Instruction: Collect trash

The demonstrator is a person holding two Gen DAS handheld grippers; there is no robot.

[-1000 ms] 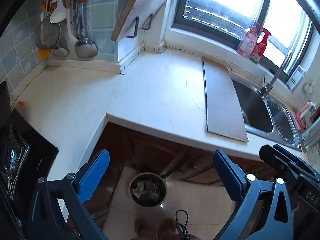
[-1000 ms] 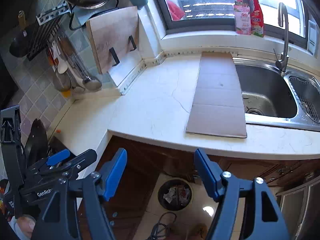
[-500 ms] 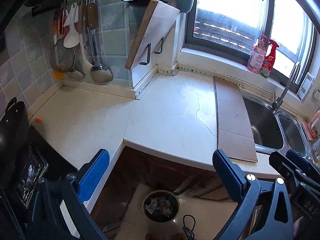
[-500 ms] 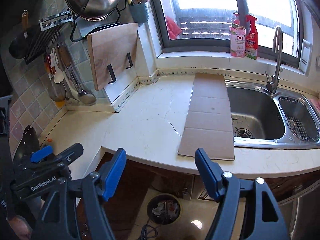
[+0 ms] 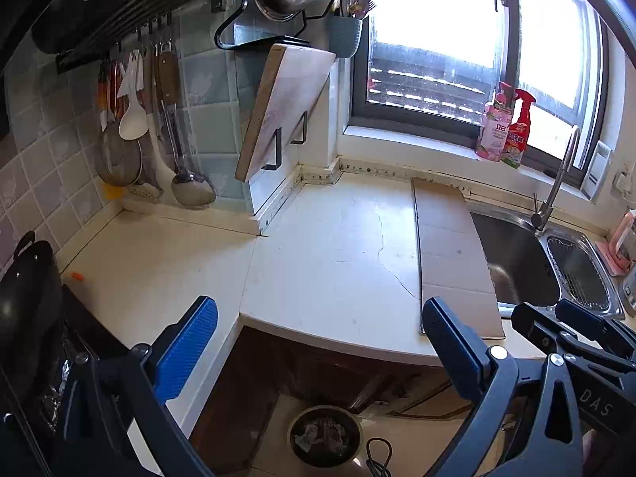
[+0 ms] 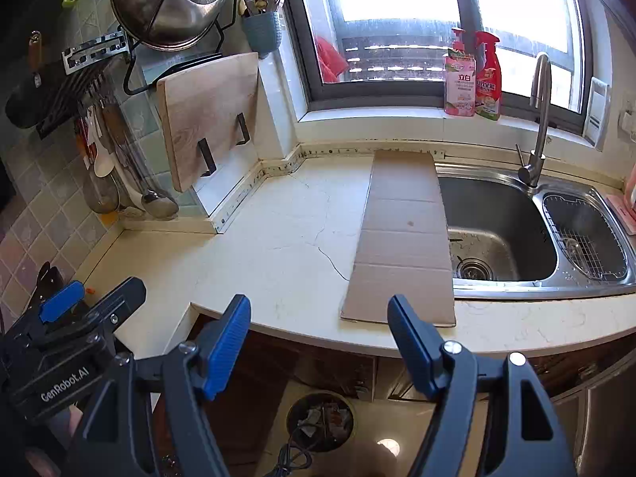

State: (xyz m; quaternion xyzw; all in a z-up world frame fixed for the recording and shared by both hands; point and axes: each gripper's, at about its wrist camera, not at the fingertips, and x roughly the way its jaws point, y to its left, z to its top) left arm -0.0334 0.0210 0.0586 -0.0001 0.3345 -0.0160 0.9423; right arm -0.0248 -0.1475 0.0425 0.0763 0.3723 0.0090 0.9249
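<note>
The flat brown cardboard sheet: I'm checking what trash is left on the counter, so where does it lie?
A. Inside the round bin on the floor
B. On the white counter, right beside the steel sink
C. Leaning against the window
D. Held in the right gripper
B: the flat brown cardboard sheet lies flat on the white counter, its edge along the steel sink; both grippers are open and empty.

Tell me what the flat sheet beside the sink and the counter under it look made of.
The flat sheet looks like matte brown corrugated cardboard: dull surface, straight fold creases across it. The counter looks like pale stone or a stone-like composite, smooth with a slight sheen; a thin dark crack runs across it.
</note>
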